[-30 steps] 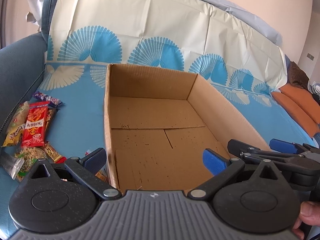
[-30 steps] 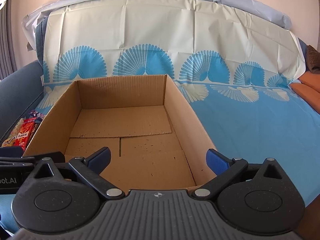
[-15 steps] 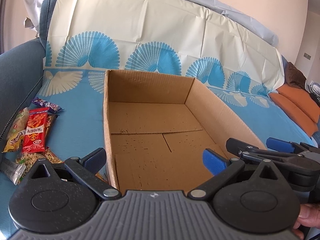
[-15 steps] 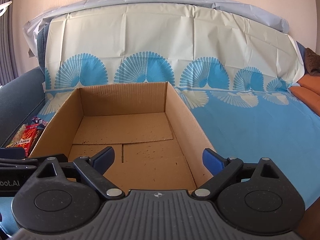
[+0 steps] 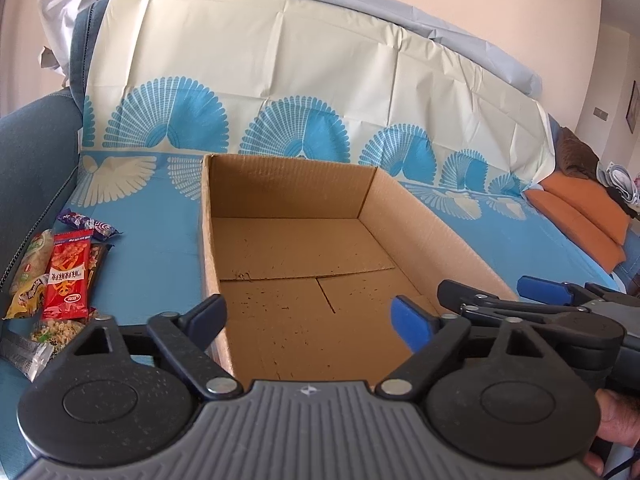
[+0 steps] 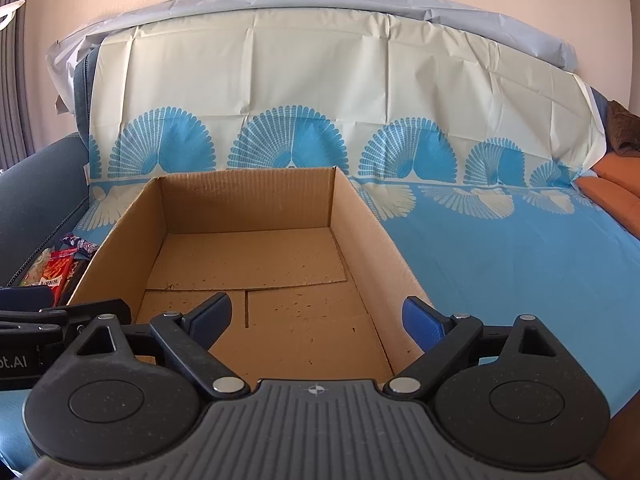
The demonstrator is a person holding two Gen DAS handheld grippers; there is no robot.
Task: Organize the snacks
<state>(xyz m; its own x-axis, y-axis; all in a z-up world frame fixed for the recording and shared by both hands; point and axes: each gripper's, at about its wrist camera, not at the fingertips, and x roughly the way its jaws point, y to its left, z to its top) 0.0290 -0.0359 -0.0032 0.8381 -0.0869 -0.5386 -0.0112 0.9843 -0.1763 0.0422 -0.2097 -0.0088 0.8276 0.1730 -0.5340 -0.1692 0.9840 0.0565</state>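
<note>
red snack packet (image 5: 66, 276) with chinese characters, cardboard box (image 5: 436, 236) unmarked, "ot.ai" on left gripper (image 6: 16, 362)

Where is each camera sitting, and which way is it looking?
Left wrist: rides on the left gripper, looking forward and down into the cardboard box, snack packets to its left; the open right gripper and a hand show at right.
Right wrist: rides on the right gripper, also open, looking into the box from its other side; part of the left gripper shows at left.
Both share: the empty box, the snacks, the blue patterned cover.
</note>
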